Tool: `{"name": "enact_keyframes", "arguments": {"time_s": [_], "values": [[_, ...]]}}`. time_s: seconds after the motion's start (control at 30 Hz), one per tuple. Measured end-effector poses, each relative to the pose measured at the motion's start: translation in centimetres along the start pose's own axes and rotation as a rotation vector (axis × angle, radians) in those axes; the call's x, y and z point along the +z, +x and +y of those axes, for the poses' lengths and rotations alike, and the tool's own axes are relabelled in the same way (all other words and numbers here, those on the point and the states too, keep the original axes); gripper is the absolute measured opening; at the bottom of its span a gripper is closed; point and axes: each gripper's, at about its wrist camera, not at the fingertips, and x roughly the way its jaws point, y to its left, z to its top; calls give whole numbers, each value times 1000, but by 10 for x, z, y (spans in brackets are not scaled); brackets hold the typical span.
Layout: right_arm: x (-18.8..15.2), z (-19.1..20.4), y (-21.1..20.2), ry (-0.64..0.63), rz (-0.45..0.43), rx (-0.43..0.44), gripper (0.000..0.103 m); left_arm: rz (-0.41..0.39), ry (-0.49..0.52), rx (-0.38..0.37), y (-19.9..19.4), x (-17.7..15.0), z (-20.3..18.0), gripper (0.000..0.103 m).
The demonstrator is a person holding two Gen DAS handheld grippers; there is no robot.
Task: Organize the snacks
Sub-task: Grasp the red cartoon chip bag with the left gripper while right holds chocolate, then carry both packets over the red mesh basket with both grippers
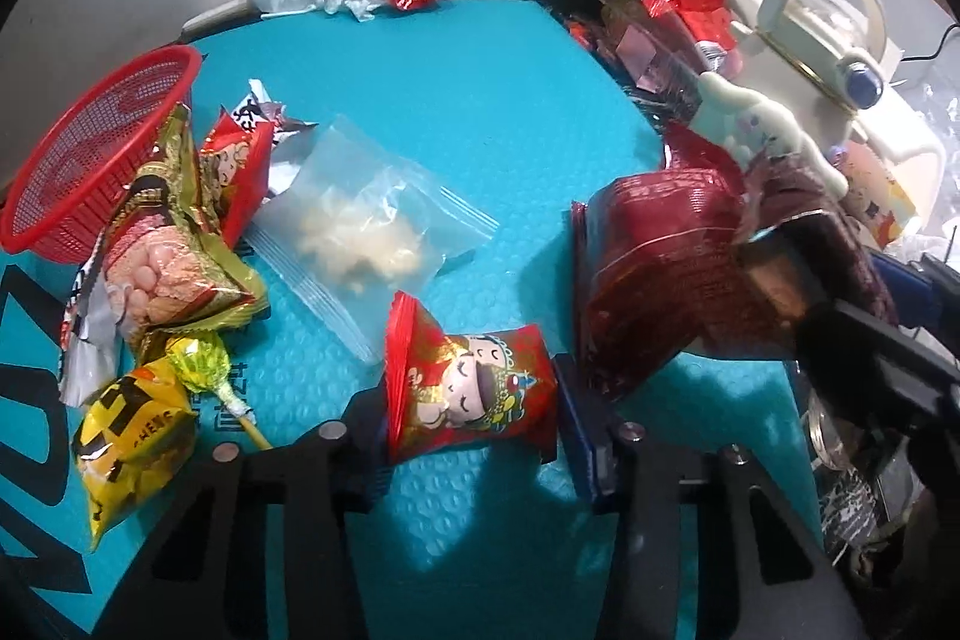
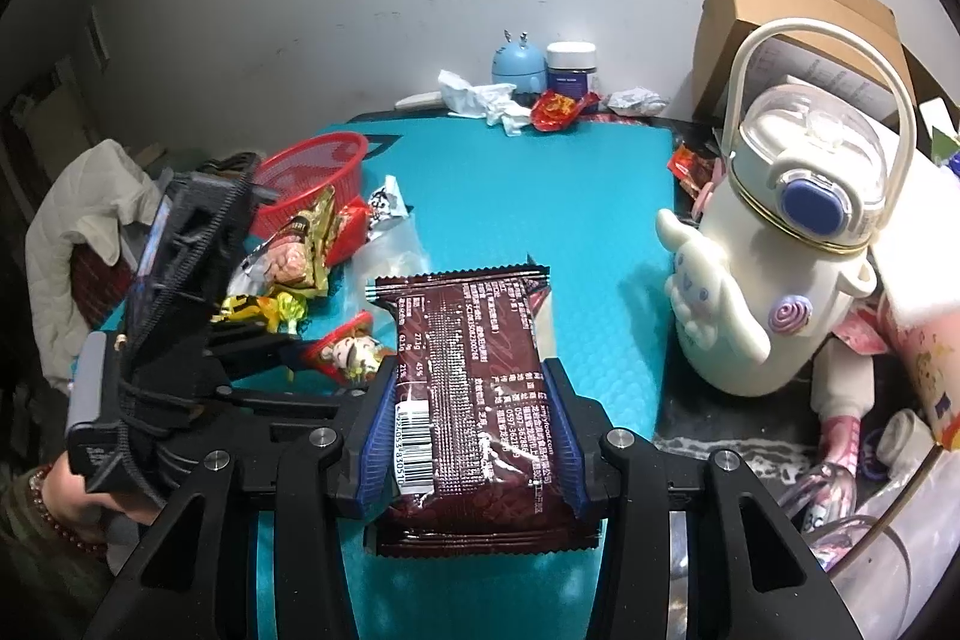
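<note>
A red snack packet with a cartoon figure [image 1: 474,376] lies on the teal mat [image 1: 480,100], and my left gripper [image 1: 471,424] is shut on its two ends. In the right wrist view the same packet [image 2: 348,352] shows at the left gripper's tips. My right gripper [image 2: 471,370] is shut on a dark maroon packet [image 2: 474,400], held above the mat. A red mesh basket [image 1: 90,148] stands tilted at the left. In front of it lie a gold-green packet [image 1: 174,250], another red packet [image 1: 240,178], a yellow packet [image 1: 132,448], a lollipop [image 1: 198,364] and a clear zip bag [image 1: 366,226].
A cream water bottle with a cartoon dog [image 2: 780,268] stands at the mat's right edge, before a cardboard box [image 2: 798,16] and clutter. At the back are a blue figurine [image 2: 519,61], a jar [image 2: 570,64], crumpled tissue [image 2: 480,97] and a red wrapper [image 2: 558,109].
</note>
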Motion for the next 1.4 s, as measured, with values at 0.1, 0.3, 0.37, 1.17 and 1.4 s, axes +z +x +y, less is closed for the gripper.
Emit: {"name": "enact_keyframes", "arguments": {"time_s": [0.1,0.3,0.37,1.17,1.4], "values": [[-1,3,-1,-3,-2,-6,45,-22,-3,-1,-11,-3,3,45],[-4,11,-4,-9,-9,-5,45,-70,-13,1,-35,-11,9,45],[-6,14,-6,-12,-10,0,45,-83,-17,4,-43,-15,10,45],[-28,90,-24,-107,-30,165,45,-260,-115,95,-145,-79,39,45],[-20,113,-22,-118,-28,210,45,-329,-128,128,-173,-84,54,45]]}}
